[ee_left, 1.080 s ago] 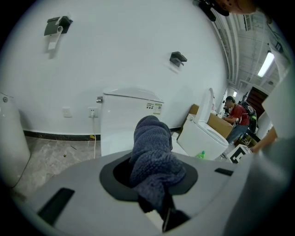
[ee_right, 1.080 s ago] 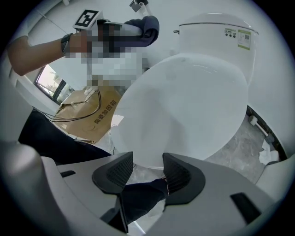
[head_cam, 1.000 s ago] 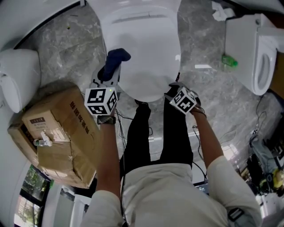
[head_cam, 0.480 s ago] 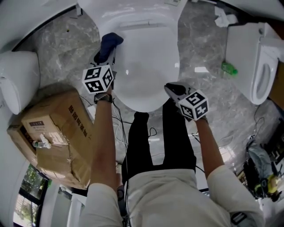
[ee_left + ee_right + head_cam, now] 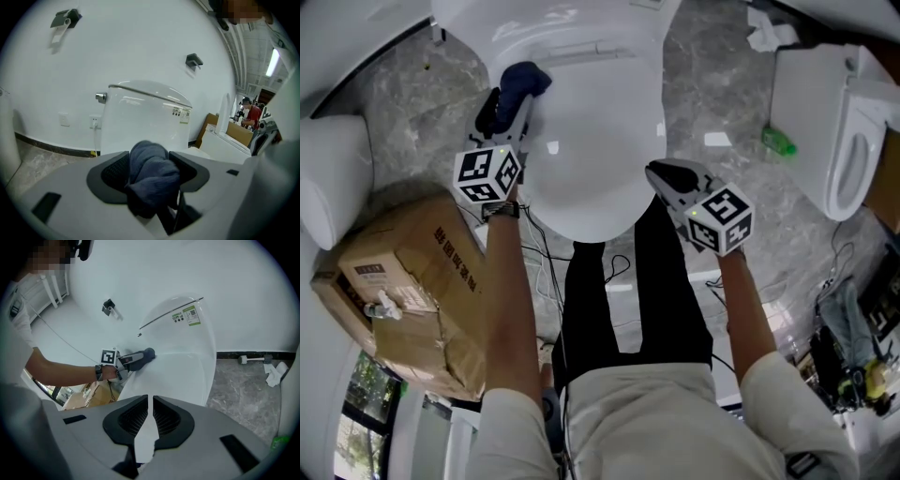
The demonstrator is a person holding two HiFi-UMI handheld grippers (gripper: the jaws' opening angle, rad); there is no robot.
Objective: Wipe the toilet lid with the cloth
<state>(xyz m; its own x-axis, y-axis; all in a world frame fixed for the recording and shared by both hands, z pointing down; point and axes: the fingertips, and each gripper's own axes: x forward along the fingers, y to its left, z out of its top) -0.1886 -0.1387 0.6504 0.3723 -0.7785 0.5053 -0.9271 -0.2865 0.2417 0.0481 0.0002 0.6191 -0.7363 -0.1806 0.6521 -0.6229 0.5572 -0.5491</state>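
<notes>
Two grippers, one cloth, one lid. Cloth (image 5: 523,79) — dark blue, bunched into soft wad — lies at far left edge of toilet lid (image 5: 595,141), close to tank (image 5: 140,117). Left gripper (image 5: 149,165) clamped on it, wad bulging out between jaws. Right gripper (image 5: 150,414) beside near right rim of lid — jaws drawn together to thin slit, nothing in them. Lid white, glossy, closed. Around: one cardboard box (image 5: 403,272) at left, one green bottle (image 5: 778,142) on floor (image 5: 722,94) at right, second toilet (image 5: 825,112) farther right.
</notes>
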